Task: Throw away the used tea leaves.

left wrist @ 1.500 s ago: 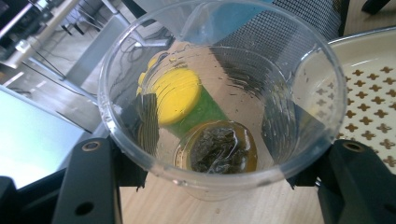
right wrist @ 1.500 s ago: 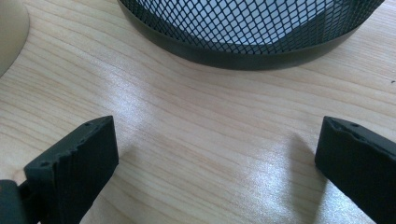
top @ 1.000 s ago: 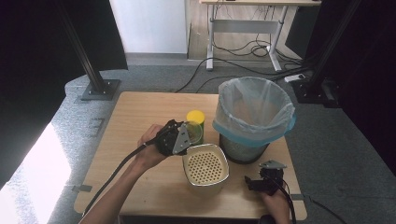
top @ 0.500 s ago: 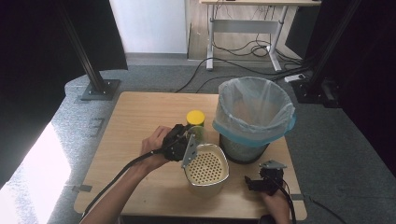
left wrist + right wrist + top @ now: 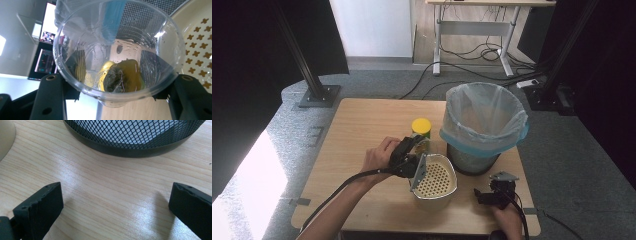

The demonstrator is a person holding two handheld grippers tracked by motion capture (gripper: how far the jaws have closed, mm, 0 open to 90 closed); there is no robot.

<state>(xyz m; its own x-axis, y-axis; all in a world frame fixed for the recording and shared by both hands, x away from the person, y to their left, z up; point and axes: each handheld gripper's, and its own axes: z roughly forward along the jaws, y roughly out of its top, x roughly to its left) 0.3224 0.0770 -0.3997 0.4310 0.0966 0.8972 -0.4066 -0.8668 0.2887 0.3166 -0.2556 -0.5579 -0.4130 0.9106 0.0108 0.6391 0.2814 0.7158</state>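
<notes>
Listing, item one: left gripper (image 5: 412,162), near the middle of the bench (image 5: 357,125), jaws clenched on the sides of a clear plastic cup (image 5: 117,52) tipped toward the cream perforated strainer basket (image 5: 435,177) at its 3 o'clock. Item two: cup contents, seen in the left gripper view, a tea bag (image 5: 113,80) sitting in a little yellow-brown liquid low against the cup wall. Item three: yellow-lidded jar (image 5: 421,131), just beside the cup at 12 o'clock. Item four: mesh waste bin (image 5: 484,125) with a pale liner, at 2 o'clock from the strainer, close to it. Item five: right gripper (image 5: 497,194), resting on the bench at 5 o'clock from the bin, jaws released and wide apart with bare wood between them. Risks, as judged: the thin cup wall may buckle or slip under the squeeze; a fast tip could throw liquid past the strainer rim onto the bench; the wet tea bag may cling inside; the light strainer, unheld, may slide or tilt if nudged; the jar stands near enough to be knocked.
</notes>
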